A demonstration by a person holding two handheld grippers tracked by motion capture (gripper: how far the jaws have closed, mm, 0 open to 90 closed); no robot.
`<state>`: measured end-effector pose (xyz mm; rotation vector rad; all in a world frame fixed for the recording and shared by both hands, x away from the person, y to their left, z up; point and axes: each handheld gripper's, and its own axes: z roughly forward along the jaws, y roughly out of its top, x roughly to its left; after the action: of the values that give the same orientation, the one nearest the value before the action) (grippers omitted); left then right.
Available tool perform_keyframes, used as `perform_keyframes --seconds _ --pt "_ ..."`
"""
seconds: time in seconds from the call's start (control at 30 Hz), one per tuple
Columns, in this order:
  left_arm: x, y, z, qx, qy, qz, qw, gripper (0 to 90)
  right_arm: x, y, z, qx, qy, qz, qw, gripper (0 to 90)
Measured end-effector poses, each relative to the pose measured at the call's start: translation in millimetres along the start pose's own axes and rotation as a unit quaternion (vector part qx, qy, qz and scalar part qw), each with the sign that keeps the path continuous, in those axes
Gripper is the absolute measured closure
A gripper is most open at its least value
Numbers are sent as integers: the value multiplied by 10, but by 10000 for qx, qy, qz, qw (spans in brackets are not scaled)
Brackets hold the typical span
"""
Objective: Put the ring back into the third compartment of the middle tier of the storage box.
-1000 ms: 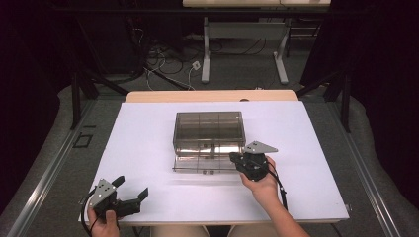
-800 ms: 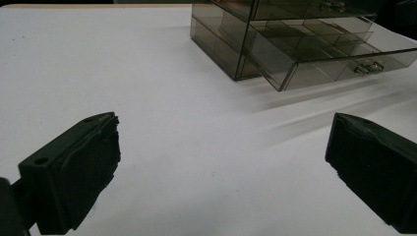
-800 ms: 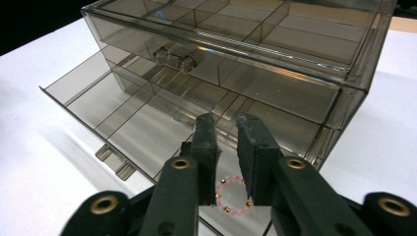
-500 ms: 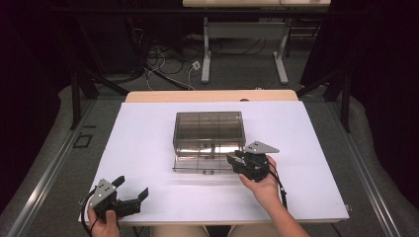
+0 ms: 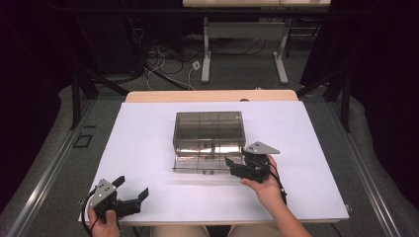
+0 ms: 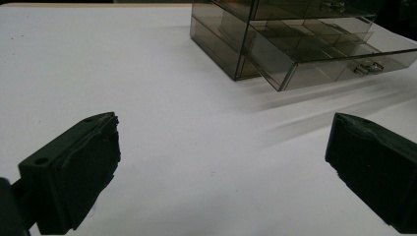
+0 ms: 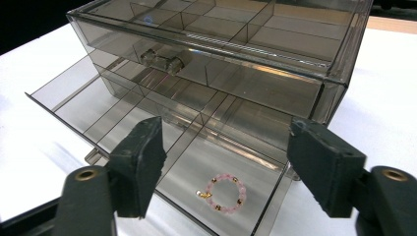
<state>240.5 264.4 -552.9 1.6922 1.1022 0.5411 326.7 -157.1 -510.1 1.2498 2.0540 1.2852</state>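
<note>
Hovering: right hand-held gripper (image 7: pixel 223 162) wide, empty, over open bottom drawer (image 7: pixel 147 123) | bracelet (image 7: pixel 223 193) lies in its front compartment | left hand-held gripper (image 5: pixel 129 197) wide, idle on desk (image 5: pixel 148 138) | judged next: withdraw, push drawer shut.

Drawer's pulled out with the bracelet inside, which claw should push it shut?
Right, probably. The right claw hovers open at the open drawer over the bracelet. The left claw, also open, sits far off near the table's front edge.

bracelet (image 7: pixel 224 192) in pulled-out bottom drawer (image 7: pixel 147 123), organizer (image 5: pixel 208 131) mid-table (image 5: pixel 148 148)
</note>
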Motion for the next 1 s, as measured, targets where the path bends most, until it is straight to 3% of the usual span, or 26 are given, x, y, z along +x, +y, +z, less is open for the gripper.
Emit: perform_keyframes --seconds 0.17,0.3,0.63,0.87,1.0 --pt "5 -1 -1 -5 14 4 10000 4 -14 -8 -32 -77 0 -29 10000 242" --pt "6 -2 -1 -1 16 9 10000 4 -4 -13 -100 -171 129 17 9998 171" --pt "5 -3 0 3 13 1 10000 4 -75 -55 -280 -355 -113 -181 9991 142" --pt "-6 -3 2 11 12 -1 10000 4 -193 -120 -407 -322 -197 -113 9992 77" --pt "-4 -4 1 12 19 1 10000 4 -266 -169 -482 -434 -279 -107 9986 23"
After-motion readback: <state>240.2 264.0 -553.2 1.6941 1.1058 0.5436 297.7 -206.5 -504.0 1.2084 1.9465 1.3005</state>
